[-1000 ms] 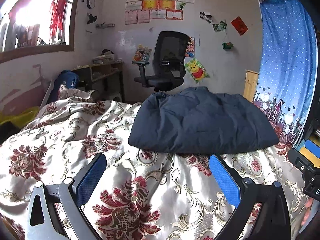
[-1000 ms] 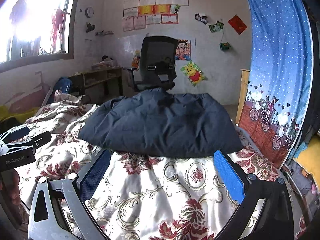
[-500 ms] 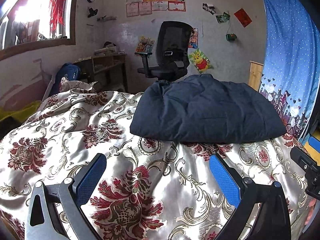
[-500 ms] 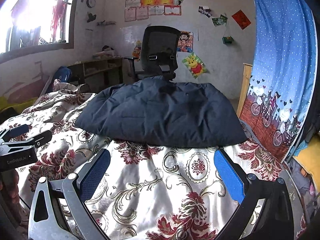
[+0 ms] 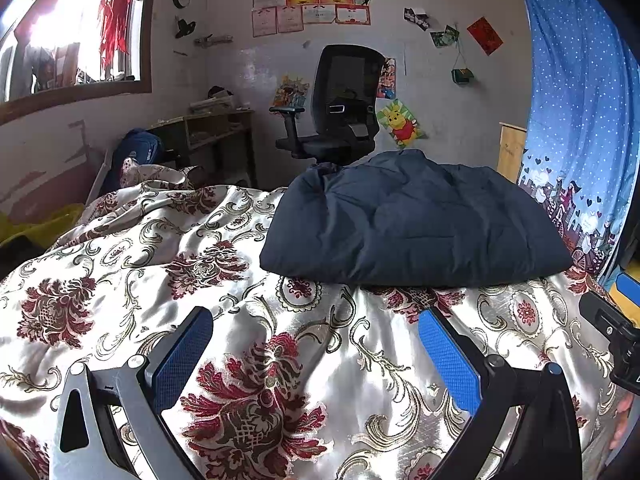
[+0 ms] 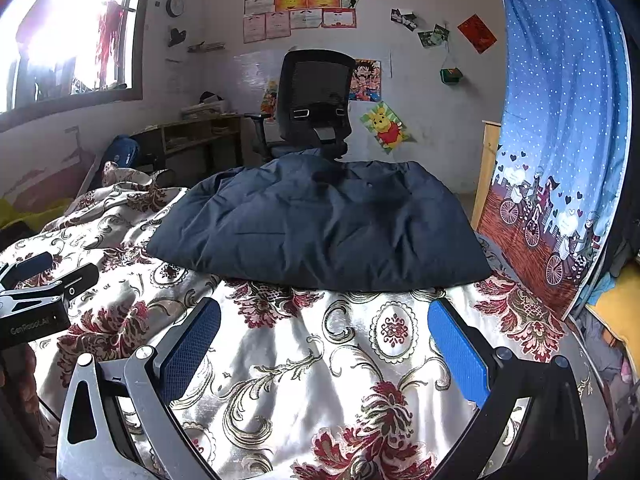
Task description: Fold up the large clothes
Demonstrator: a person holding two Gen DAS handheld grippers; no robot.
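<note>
Folded into a thick dark-blue bundle, jacket (image 5: 412, 220) lying on the bed's floral quilt (image 5: 120, 280), centre to right of centre in the left wrist view, centre in the right wrist view (image 6: 320, 224). Near edge resting on the quilt just above the blue pads; far edge humped up before the chair (image 5: 340, 104). Left gripper (image 5: 316, 344) low in its frame, fingers (image 5: 184, 352) spread wide with only quilt between the pads, holding nothing, not touching the jacket. Right gripper (image 6: 324, 340) likewise low in its frame, fingers (image 6: 458, 352) wide apart, nothing held, short of the jacket's near edge. Left gripper also seen at the left edge of the right wrist view (image 6: 36, 276), over the quilt, apart from the jacket; right gripper at the right edge of the left wrist view (image 5: 616, 320). Behind the bed: black mesh chair at centre top, wooden desk (image 5: 212, 128) to its left under the window (image 5: 68, 36), papers and posters on the wall (image 5: 320, 4), a Pooh picture (image 5: 400, 124) right of the chair. Blue dotted curtain (image 5: 580, 120) with a cartoon border down the right side of both frames. Quilt rumpled toward the left, smoother and shiny in the foreground.
</note>
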